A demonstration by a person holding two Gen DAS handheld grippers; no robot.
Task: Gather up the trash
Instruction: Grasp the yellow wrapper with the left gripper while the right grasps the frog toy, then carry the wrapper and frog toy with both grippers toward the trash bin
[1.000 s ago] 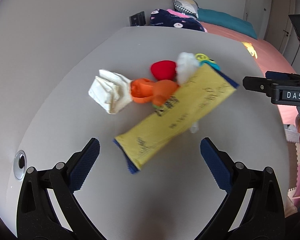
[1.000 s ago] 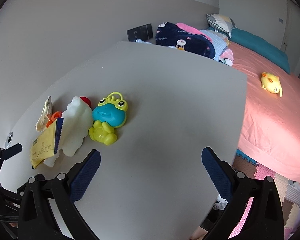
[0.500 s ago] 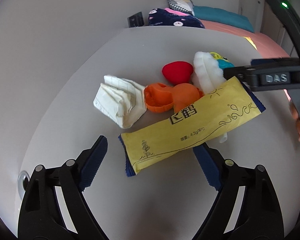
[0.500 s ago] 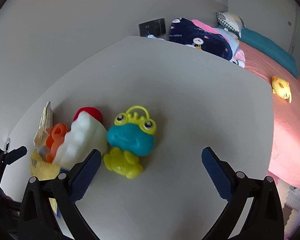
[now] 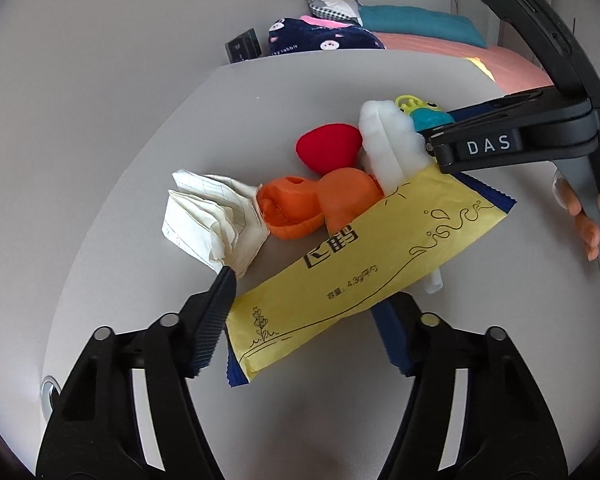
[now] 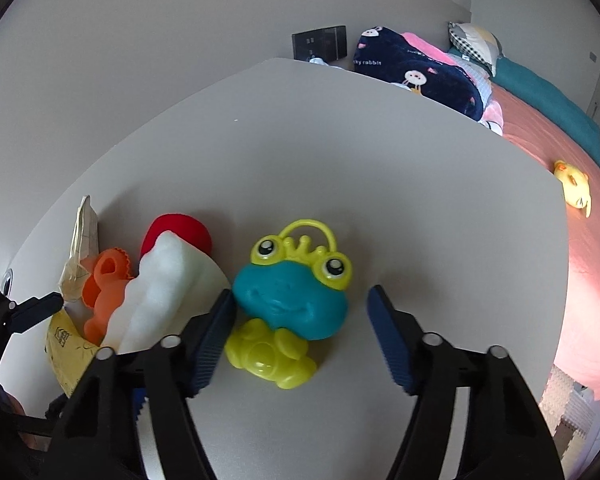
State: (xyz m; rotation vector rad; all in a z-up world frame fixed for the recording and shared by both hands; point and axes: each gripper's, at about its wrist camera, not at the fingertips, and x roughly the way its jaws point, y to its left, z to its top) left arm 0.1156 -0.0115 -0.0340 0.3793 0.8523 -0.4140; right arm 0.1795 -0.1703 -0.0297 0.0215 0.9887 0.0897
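grippers angled downward, left gripper (image 5: 304, 316) closing around yellow wrapper (image 5: 364, 264).

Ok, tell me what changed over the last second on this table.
Both grippers moved in and their jaws are closing: the left gripper now straddles the yellow wrapper, the right gripper straddles the frog toy. Neither pad clearly presses yet. The wrapper, crumpled paper, orange toy, red piece and white foam lie where they were.

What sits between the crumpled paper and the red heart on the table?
The orange toy. In the left wrist view it lies between the crumpled paper and the red heart, touching the paper, partly under the yellow wrapper.
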